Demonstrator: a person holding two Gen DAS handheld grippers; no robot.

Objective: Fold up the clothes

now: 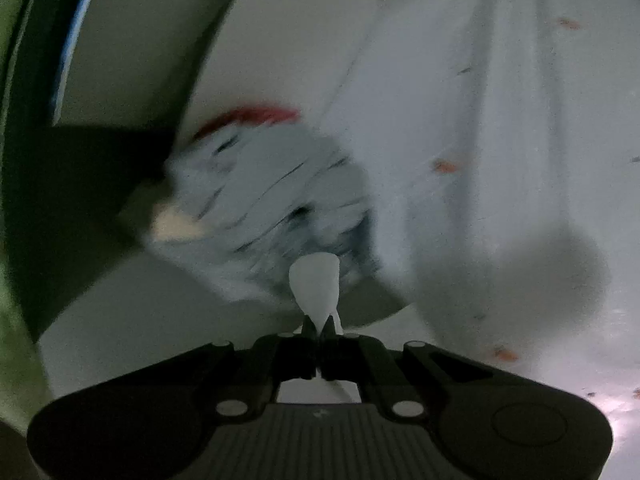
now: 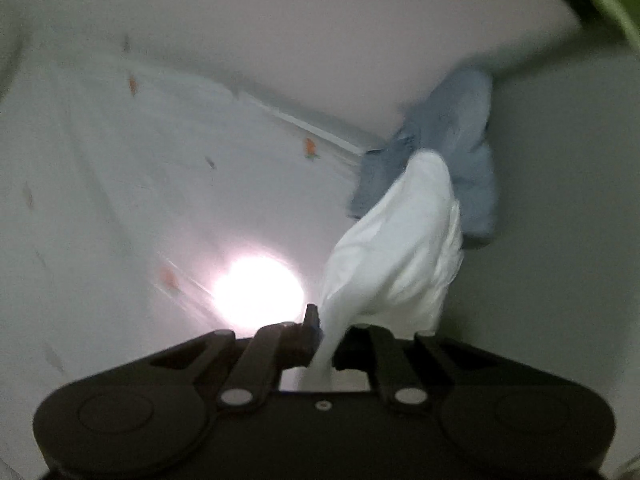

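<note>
My left gripper is pinched tight on a small tuft of the white garment, and my right gripper is clamped the same way on a thicker bunch of that cloth. No gap shows between either pair of jaws beyond the fabric itself.

The garment, white with small orange marks, lies spread over the pale table. In the left view it fills the right side; in the right view it fills the left and centre. A hem or seam runs diagonally in the right view, from far left toward the near right.

I judge this to be the lift stage of a fold: both edges gripped, cloth coming off the surface. Next I need to carry both grips together, level with each other, so the held edge stays straight and lands square on the opposite side.

The long axis seems to run near to far, along the streaks in the left view, but blur keeps me from being sure.

A blurred striped bundle and a blue cloth sit beyond the grippers.
</note>
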